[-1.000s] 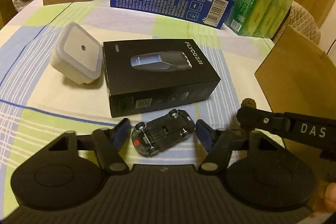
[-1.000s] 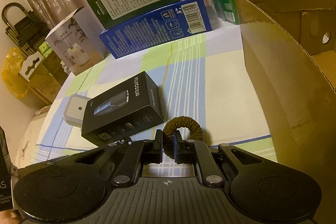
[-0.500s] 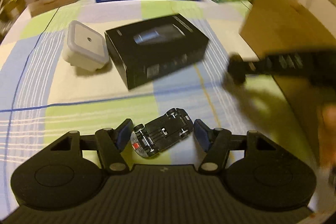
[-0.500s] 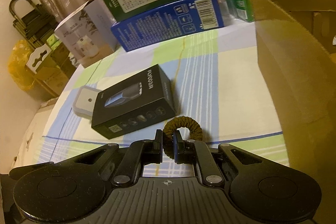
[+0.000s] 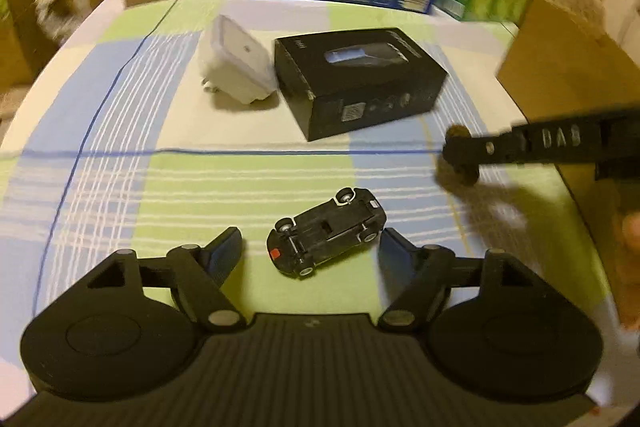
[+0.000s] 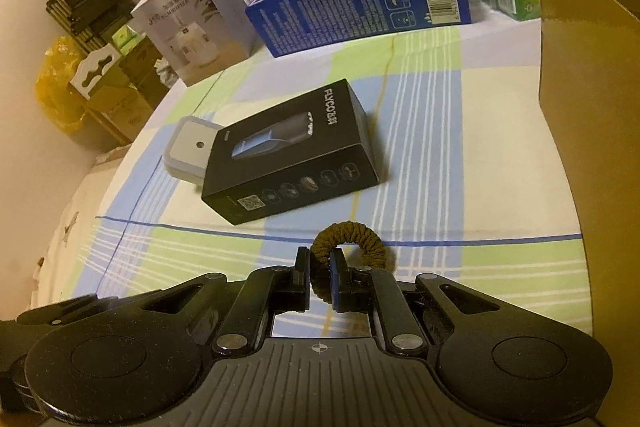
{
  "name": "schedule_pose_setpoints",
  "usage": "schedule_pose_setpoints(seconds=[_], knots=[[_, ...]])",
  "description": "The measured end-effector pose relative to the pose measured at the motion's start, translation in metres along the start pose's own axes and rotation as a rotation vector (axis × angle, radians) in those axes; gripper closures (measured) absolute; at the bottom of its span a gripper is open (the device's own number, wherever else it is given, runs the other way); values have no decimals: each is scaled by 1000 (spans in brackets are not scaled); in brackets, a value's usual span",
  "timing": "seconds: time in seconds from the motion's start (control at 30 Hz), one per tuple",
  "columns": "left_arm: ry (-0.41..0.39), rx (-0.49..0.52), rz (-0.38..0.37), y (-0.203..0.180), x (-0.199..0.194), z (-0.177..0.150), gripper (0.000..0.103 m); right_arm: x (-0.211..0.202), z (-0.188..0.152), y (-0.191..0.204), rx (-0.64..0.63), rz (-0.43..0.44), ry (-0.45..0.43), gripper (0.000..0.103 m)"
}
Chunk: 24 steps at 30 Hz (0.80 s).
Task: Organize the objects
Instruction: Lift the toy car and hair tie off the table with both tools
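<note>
L gripper (image 5: pixel 310 247): jaws opening, wide; toy car (image 5: pixel 326 231) between, upside down on cloth, untouched.
R gripper (image 6: pixel 320 281): clamped on hair tie (image 6: pixel 350 241).
Cardboard box (image 6: pixel 592 131): 3 o'clock, inside unseen.
Left: black box (image 6: pixel 294 151), white plug (image 5: pixel 236 69), 12 o'clock.

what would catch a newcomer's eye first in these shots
Probably the upturned toy car, wheels up on the checked tablecloth between the left gripper's opening jaws, untouched. Next, the brown hair tie pinched in the right gripper. Behind them lies the black box, a white plug-in light beside it.
</note>
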<state>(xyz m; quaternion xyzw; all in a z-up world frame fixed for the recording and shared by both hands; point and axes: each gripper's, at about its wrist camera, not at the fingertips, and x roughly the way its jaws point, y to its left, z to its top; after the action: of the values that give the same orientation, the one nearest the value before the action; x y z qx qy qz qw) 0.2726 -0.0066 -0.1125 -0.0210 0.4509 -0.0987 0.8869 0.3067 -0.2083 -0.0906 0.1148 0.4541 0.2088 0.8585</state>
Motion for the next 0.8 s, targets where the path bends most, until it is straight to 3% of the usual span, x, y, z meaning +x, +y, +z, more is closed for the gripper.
schedule_pose_setpoints(seconds=[0.17,0.33,0.57,0.8], knots=[[-8,-94,-48,-2,-3,3,31,1,0,0,-2,-3,0,97],[-1,-110,-16,-10,6,5,32,1,0,1,-4,-4,0,97],[-12,-47,40,-17,11,5,40,0,0,0,5,-5,-5,97],[-10,-37,-1,-12,9,4,40,-4,2,-1,9,-4,-21,97]])
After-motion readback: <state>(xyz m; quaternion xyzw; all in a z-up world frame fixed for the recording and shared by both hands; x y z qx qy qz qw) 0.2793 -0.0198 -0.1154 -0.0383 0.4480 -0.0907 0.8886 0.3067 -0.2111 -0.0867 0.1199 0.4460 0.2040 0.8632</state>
